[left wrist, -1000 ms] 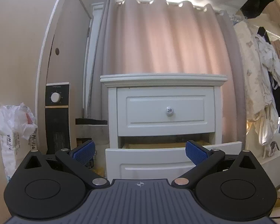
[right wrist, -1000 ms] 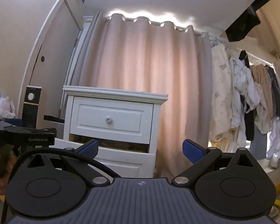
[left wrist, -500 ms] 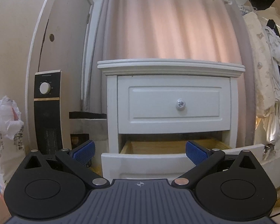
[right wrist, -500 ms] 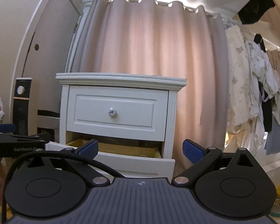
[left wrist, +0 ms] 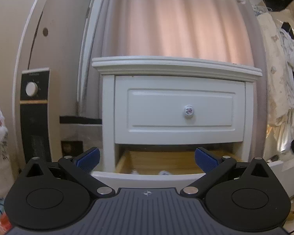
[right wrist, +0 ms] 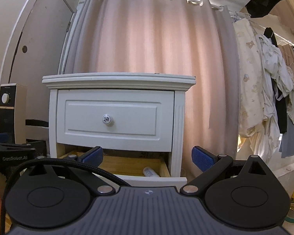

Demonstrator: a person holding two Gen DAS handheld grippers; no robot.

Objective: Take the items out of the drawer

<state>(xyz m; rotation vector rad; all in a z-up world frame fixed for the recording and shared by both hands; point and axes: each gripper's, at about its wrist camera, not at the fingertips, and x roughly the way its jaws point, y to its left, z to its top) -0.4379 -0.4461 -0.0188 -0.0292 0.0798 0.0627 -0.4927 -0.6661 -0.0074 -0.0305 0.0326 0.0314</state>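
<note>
Ahead of the right gripper, the white nightstand's open lower drawer shows a wooden floor; a white ribbed tube lies there, toward its right-hand finger.

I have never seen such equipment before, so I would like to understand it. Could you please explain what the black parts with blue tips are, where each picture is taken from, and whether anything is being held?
There is no robot here. A person holds one hand tool in each hand, and each tool has two fingers with blue pads. A camera on each tool looks forward along its fingers, so the black parts at the bottom are the tool itself.

One picture comes from the left gripper, the other from the right gripper. Both are open and hold nothing.

Both face a white nightstand in front of a pink curtain. Its upper drawer is closed. The lower drawer is pulled out, and a small white tube lies inside near its right wall. Clothes hang on the right.
</note>
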